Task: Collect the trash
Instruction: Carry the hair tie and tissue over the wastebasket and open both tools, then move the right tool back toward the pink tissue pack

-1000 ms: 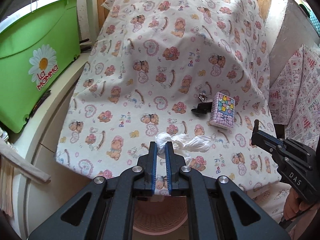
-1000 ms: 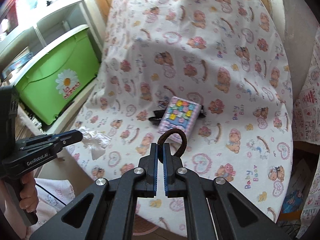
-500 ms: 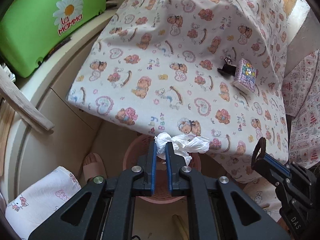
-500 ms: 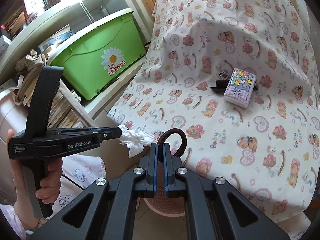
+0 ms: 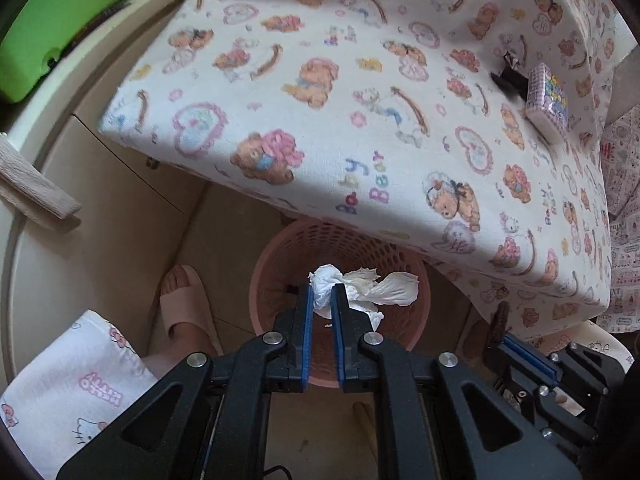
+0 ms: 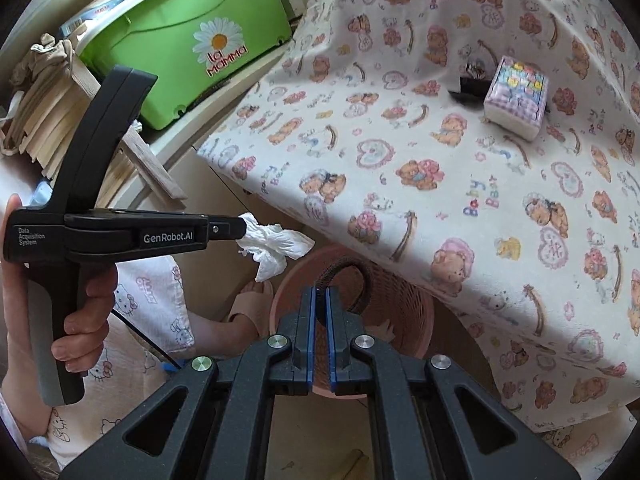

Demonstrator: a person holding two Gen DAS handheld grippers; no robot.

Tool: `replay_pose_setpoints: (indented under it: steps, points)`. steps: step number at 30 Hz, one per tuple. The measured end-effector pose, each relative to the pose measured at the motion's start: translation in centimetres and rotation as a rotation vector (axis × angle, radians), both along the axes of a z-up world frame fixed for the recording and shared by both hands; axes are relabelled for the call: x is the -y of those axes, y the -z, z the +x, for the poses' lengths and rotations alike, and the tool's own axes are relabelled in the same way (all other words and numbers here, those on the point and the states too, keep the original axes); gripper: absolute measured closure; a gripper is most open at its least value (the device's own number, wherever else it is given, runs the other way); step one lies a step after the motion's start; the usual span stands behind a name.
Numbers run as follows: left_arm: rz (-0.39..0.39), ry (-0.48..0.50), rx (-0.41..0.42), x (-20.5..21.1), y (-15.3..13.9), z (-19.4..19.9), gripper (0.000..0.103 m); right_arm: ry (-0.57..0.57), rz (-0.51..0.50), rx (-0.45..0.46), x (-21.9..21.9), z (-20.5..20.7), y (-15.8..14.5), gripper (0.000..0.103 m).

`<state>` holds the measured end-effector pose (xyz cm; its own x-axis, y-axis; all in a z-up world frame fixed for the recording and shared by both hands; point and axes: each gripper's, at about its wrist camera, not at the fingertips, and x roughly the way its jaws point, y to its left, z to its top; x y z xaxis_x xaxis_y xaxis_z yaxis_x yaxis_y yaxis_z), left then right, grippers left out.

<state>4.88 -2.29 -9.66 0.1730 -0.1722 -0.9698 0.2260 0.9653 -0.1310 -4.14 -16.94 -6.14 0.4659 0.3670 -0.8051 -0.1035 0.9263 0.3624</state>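
My left gripper [image 5: 322, 289] is shut on a crumpled white tissue [image 5: 370, 286] and holds it right over the pink mesh bin [image 5: 264, 292] on the floor. In the right wrist view the left gripper [image 6: 242, 224] holds the tissue [image 6: 276, 242] just left of the bin [image 6: 416, 304]. My right gripper [image 6: 321, 292] is shut on a dark brown hair tie [image 6: 356, 280] above the bin's rim. It shows at the lower right of the left wrist view [image 5: 502, 336].
A bear-print cloth covers the table [image 6: 460, 160], whose edge overhangs the bin. On it lie a small tissue pack [image 6: 516, 96] and a black clip [image 6: 470, 88]. A green box [image 6: 192, 48] stands at the left. A slippered foot [image 5: 184, 304] is beside the bin.
Both grippers have pulled back off the table edge and down toward the pink bin, each still holding its item. The bin now fills the lower middle of both views.
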Motion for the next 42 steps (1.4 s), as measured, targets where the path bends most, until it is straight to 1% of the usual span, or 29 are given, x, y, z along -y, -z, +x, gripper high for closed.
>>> replay_pose_setpoints:
  steps: [3, 7, 9, 12, 15, 18, 22, 25, 27, 28, 29, 30, 31, 32, 33, 34, 35, 38, 41, 42]
  points:
    - [0.023, -0.012, -0.056, 0.3, 2.5, 0.4, 0.095, -0.004, -0.011, -0.070, -0.7, 0.5, 2.4, 0.097]
    - [0.059, -0.034, -0.131, 0.4, 5.8, 0.9, 0.094, -0.038, -0.075, -0.111, -2.3, 1.3, 5.0, 0.097]
    - [0.057, -0.052, -0.175, 0.2, 7.3, 0.9, 0.094, -0.039, -0.103, -0.142, -2.8, 1.7, 6.5, 0.097]
    - [0.030, -0.076, -0.237, -0.2, 8.8, 0.8, 0.094, -0.046, -0.135, -0.199, -3.2, 2.1, 8.9, 0.097]
    - [0.043, -0.077, -0.257, -0.4, 9.9, 0.5, 0.094, -0.052, -0.171, -0.246, -3.4, 2.2, 10.9, 0.097]
    - [0.051, -0.069, -0.280, -0.2, 10.7, 0.5, 0.094, -0.056, -0.184, -0.274, -3.8, 2.5, 12.2, 0.097]
    - [0.091, -0.037, -0.281, 0.2, 11.7, 0.3, 0.094, -0.052, -0.203, -0.301, -3.9, 2.6, 13.3, 0.097]
    - [0.093, -0.040, -0.295, 0.0, 12.0, 0.4, 0.094, -0.049, -0.200, -0.315, -3.9, 2.6, 13.8, 0.097]
    - [0.112, -0.042, -0.298, 0.0, 12.0, 0.4, 0.093, -0.052, -0.207, -0.330, -4.1, 2.8, 14.3, 0.097]
    - [0.121, -0.042, -0.295, -0.1, 12.1, 0.4, 0.091, -0.057, -0.213, -0.341, -4.2, 2.8, 14.5, 0.097]
    - [0.125, -0.043, -0.296, -0.1, 12.0, 0.4, 0.080, -0.060, -0.221, -0.353, -4.3, 2.8, 14.5, 0.097]
    - [0.125, -0.045, -0.296, -0.4, 12.1, 0.4, 0.063, -0.059, -0.227, -0.361, -4.3, 2.7, 14.6, 0.096]
    - [0.125, -0.050, -0.295, -0.6, 12.0, 0.3, 0.056, -0.059, -0.229, -0.369, -4.3, 2.7, 14.8, 0.091]
    - [0.124, -0.052, -0.289, -0.7, 11.9, 0.3, 0.053, -0.060, -0.230, -0.378, -4.3, 2.6, 14.9, 0.079]
    - [0.126, -0.050, -0.285, -0.7, 11.7, 0.3, 0.053, -0.060, -0.230, -0.382, -4.3, 2.6, 14.9, 0.071]
    - [0.126, -0.045, -0.282, -0.7, 11.5, 0.3, 0.052, -0.055, -0.229, -0.376, -4.2, 2.5, 14.8, 0.059]
    - [0.124, -0.043, -0.278, -0.7, 11.3, 0.3, 0.050, -0.047, -0.230, -0.363, -4.0, 2.3, 14.6, 0.054]
    - [0.120, -0.048, -0.245, -0.9, 10.2, 0.5, 0.047, -0.039, -0.228, -0.355, -3.8, 2.4, 14.2, 0.054]
    - [0.116, -0.046, -0.180, -0.8, 8.4, 0.5, 0.041, -0.007, -0.210, -0.348, -3.4, 2.4, 13.5, 0.052]
    - [0.120, -0.048, -0.154, -0.8, 7.7, 0.4, 0.041, -0.002, -0.208, -0.341, -3.3, 2.5, 13.1, 0.051]
